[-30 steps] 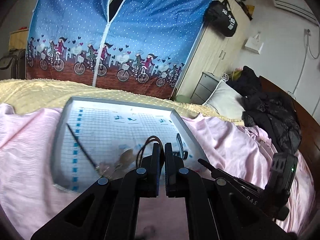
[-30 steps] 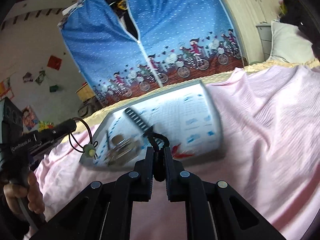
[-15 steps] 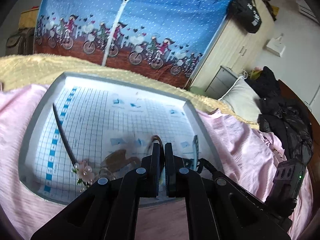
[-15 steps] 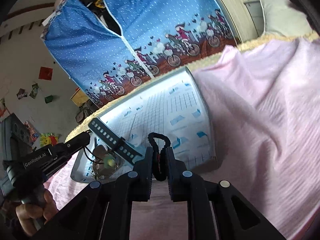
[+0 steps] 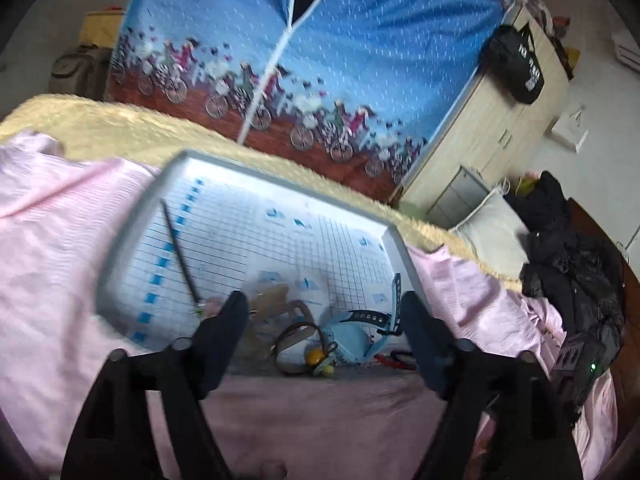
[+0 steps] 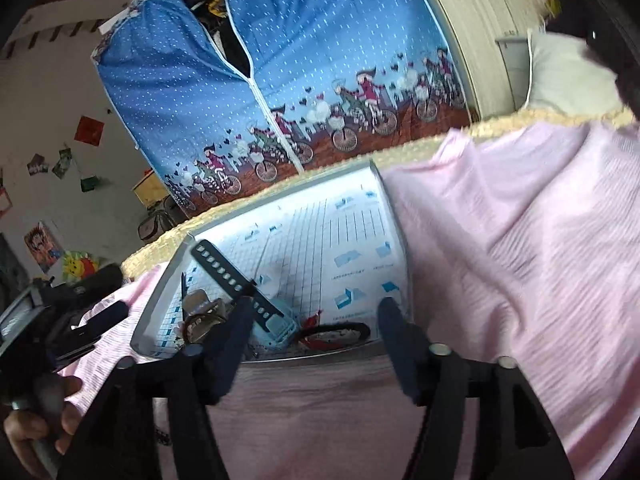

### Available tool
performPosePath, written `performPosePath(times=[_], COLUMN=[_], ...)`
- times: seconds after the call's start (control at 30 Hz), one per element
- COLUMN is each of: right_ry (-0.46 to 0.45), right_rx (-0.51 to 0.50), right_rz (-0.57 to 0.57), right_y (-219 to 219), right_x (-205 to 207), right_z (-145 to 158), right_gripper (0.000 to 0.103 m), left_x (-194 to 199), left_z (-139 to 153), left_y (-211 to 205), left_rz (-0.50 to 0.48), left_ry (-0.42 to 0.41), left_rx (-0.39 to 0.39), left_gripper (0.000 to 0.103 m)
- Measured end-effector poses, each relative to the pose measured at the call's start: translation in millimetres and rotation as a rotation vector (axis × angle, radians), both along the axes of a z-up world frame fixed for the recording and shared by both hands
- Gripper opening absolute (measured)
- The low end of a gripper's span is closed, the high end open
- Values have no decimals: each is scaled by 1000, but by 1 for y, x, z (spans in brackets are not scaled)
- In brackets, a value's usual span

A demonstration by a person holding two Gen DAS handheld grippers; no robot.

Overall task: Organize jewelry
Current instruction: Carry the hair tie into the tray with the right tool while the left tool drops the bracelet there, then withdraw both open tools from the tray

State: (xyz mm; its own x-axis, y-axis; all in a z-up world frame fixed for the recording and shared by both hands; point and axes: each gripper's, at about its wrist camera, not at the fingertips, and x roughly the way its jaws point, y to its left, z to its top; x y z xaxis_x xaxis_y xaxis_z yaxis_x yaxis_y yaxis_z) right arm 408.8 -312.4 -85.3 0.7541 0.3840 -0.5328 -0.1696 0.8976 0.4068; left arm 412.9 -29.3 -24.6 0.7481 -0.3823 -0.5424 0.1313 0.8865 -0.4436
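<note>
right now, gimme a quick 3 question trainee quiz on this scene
1. True or false: both tongs, left and right, are open and hold nothing.
2. Where does the blue watch lie? A) on the pink sheet B) in the tray C) on the pillow
3. Fill in: the tray rests on a ____ sheet.

Key: 1 true; 2 B; 3 pink
</note>
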Motion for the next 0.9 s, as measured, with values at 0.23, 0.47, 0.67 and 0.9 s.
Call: performPosePath(times=[0.23,0.47,0.67,0.9], right_ry=[-122,-261,-349,-404], right_rx=[-3,-32,-114,-181], right_rz=[14,35,45,48], right_y=[5,18,31,40], right_x=[-44,-111,-169,-226], right_z=[37,70,81,80], right_gripper=[101,103,103,103], left_x=[-77,-156,-205,-250], left_z=[35,54,56,54], left_y=[25,24,23,36], left_rz=[102,149,157,186], left_ry=[-120,-243,-287,-277], left_rx=[151,283,326,366], left_gripper=[101,101,101,101])
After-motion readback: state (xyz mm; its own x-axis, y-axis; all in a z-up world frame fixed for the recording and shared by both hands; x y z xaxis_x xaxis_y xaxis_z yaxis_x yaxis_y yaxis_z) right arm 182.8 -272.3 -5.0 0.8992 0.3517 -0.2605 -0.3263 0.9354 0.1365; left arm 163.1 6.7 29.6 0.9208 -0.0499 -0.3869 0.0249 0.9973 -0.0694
